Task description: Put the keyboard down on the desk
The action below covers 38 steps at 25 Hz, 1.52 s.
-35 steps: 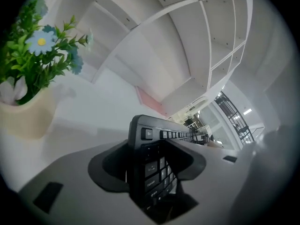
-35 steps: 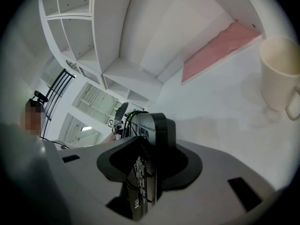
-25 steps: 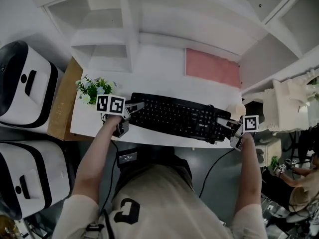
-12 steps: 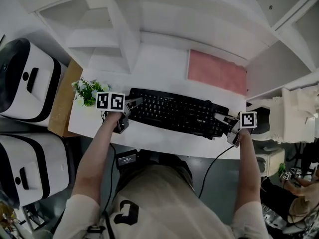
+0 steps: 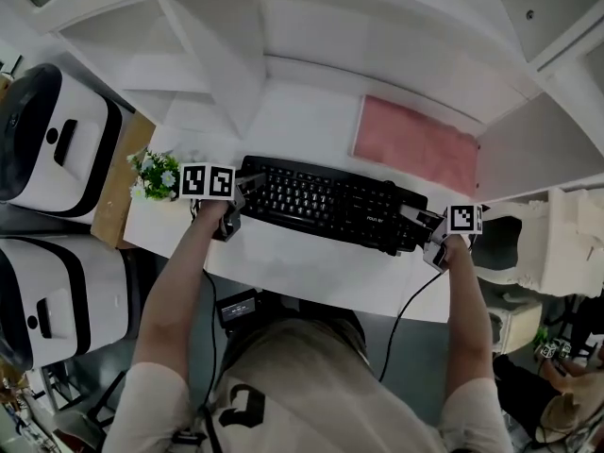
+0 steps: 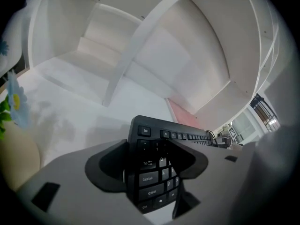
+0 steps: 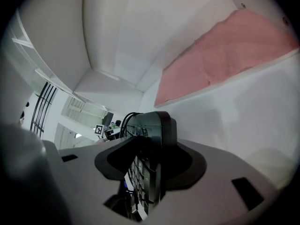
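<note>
A black keyboard (image 5: 326,204) stretches across the white desk (image 5: 283,262) in the head view, held at both ends. My left gripper (image 5: 243,188) is shut on its left end, near the Esc key (image 6: 145,131). At the other end my right gripper (image 5: 415,225) is shut on the keyboard's right end (image 7: 150,158). The keyboard (image 6: 159,163) fills the space between the left jaws. A cable (image 5: 406,300) runs from the keyboard's right side down over the desk's front edge. Whether the keyboard touches the desk I cannot tell.
A small potted plant (image 5: 151,173) with blue flowers stands just left of the left gripper. A pink mat (image 5: 415,144) lies at the back right of the desk. White shelves (image 5: 217,36) rise behind. White machines (image 5: 57,130) stand at the left, beyond the desk.
Both grippers and the keyboard have moved forward over the desk, toward the shelves. The cup has left the right gripper view, and the plant has slid to the left gripper view's left edge.
</note>
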Available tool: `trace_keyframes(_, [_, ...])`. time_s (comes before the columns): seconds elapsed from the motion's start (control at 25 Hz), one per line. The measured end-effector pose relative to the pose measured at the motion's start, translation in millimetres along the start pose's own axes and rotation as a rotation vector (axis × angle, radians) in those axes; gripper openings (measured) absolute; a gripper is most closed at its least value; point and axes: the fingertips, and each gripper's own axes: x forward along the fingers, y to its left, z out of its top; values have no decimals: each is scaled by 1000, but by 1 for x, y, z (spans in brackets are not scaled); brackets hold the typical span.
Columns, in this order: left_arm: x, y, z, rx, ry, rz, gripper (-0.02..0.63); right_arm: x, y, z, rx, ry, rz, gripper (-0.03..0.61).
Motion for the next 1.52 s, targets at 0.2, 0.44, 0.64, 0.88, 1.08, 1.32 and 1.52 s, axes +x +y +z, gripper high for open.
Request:
trace_keyframes(0.2, [-6, 2, 2, -2, -29, 37, 272, -1, 1, -1, 79, -12, -50, 195])
trace_keyframes(0.44, [-7, 2, 7, 7, -45, 70, 275, -1, -1, -1, 115, -36, -85, 204])
trace_keyframes(0.64, [-7, 0, 10, 22, -35, 76, 275, -2, -3, -3, 142, -46, -112, 218])
trace_keyframes(0.88, [-10, -3, 9, 34, -37, 86, 276, -6, -10, -4, 154, -51, -194, 249])
trace_keyframes(1.08, [-15, -4, 9, 33, -41, 84, 281, -8, -8, -3, 130, -63, -213, 261])
trace_keyframes(1.32, [-17, -2, 8, 27, -41, 92, 281, -12, -9, -1, 141, -91, -216, 274])
trace_keyframes(1.52, [-16, -4, 8, 38, -32, 103, 279, -24, -18, 3, 154, -150, -261, 259])
